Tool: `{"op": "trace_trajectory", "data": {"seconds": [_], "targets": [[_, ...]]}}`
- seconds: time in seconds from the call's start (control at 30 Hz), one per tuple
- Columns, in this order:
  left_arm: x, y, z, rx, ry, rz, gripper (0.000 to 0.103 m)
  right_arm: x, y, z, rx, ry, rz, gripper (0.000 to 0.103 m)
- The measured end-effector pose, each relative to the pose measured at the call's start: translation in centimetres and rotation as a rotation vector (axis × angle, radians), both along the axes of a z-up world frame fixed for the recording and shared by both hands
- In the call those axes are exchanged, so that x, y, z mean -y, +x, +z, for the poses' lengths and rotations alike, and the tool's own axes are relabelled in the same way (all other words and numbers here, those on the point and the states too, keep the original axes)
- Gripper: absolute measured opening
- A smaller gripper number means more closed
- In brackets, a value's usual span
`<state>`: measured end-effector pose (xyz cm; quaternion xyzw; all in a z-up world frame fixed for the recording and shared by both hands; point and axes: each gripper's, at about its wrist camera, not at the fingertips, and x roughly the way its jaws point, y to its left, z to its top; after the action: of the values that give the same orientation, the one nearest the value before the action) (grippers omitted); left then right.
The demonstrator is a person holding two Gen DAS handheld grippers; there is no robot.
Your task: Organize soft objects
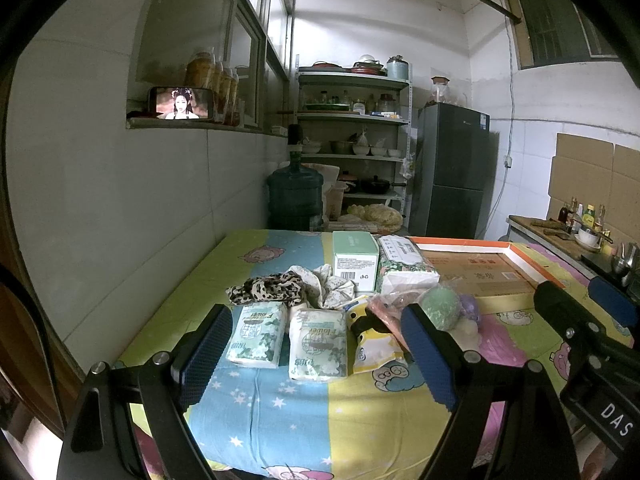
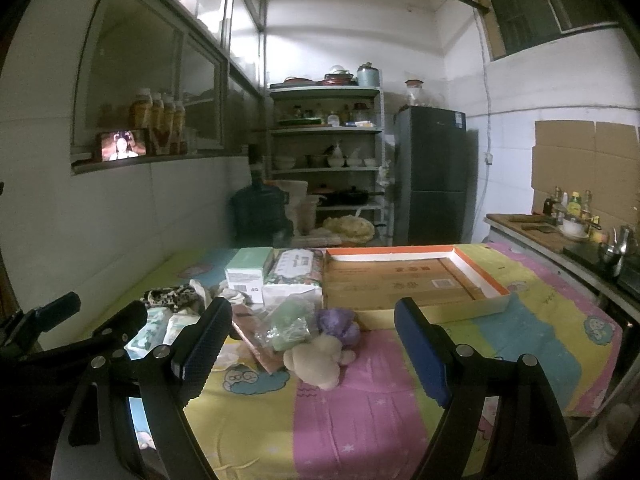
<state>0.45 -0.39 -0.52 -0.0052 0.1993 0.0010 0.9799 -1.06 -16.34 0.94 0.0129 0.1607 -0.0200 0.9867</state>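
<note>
Soft things lie in a pile on the cartoon-print table cover. Two floral tissue packs (image 1: 258, 334) (image 1: 318, 342) lie nearest, between the fingers of my open, empty left gripper (image 1: 316, 354). Behind them are a leopard-print cloth (image 1: 266, 288), a white floral scrunchie (image 1: 332, 286), a yellow pouch (image 1: 374, 344), a green ball in plastic (image 1: 442, 306) and a purple plush (image 2: 340, 322). A beige plush toy (image 2: 316, 362) lies between the fingers of my open, empty right gripper (image 2: 316, 354). A shallow orange-rimmed cardboard tray (image 2: 404, 280) holds nothing.
A mint box (image 1: 356, 260) and a floral tissue pack (image 1: 404, 260) stand behind the pile. A wall runs along the table's left side. A water jug (image 1: 294, 196), shelves (image 1: 352, 140) and a fridge (image 1: 452, 168) stand beyond. A counter with bottles (image 2: 568, 220) is at right.
</note>
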Motion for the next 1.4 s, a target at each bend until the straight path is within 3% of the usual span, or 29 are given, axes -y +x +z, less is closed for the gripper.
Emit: {"op": "trace_trajectory", "data": {"seconds": [0.8, 1.4], "targets": [[0.0, 0.1, -0.2, -0.007, -0.003, -0.001, 0.087, -1.5, 0.6, -0.2, -0.011, 0.007, 0.014, 0.085], [-1.7, 2.2, -3.3, -0.058, -0.06, 0.011, 0.087, 0.0, 3.4, -3.9, -0.105, 0.046, 0.059, 0.085]]}}
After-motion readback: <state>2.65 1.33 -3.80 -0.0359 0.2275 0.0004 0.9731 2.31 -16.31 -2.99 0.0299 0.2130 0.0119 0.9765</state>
